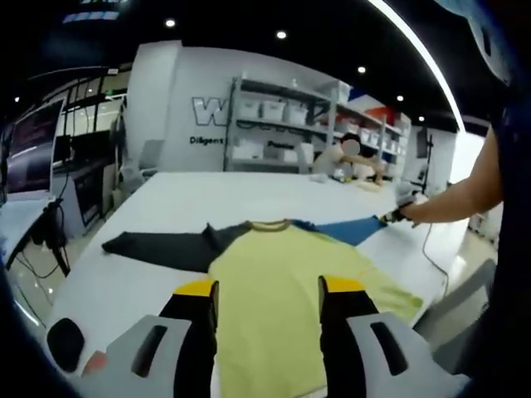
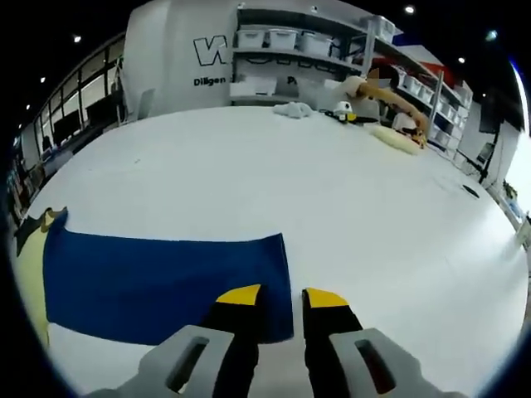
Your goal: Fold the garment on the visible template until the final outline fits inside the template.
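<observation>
Yellow-bodied long-sleeved shirt [image 1: 278, 290] spread flat, centre frame, on white counter [image 1: 166, 199]. Left gripper [image 1: 267, 294]: jaws wide, empty over the hem. Right gripper [image 2: 272, 300]: jaws narrow at blue sleeve [image 2: 158, 282] cuff; grip unclear. Suggest folding sleeve inward, smooth.

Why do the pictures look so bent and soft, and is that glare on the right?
Left gripper view: fisheye lens bows the white table and ceiling light strip; the yellow shirt looks slightly soft. Right gripper view: the table curves too, and daylight washes out the right edge; the blue sleeve stays clear.
</observation>
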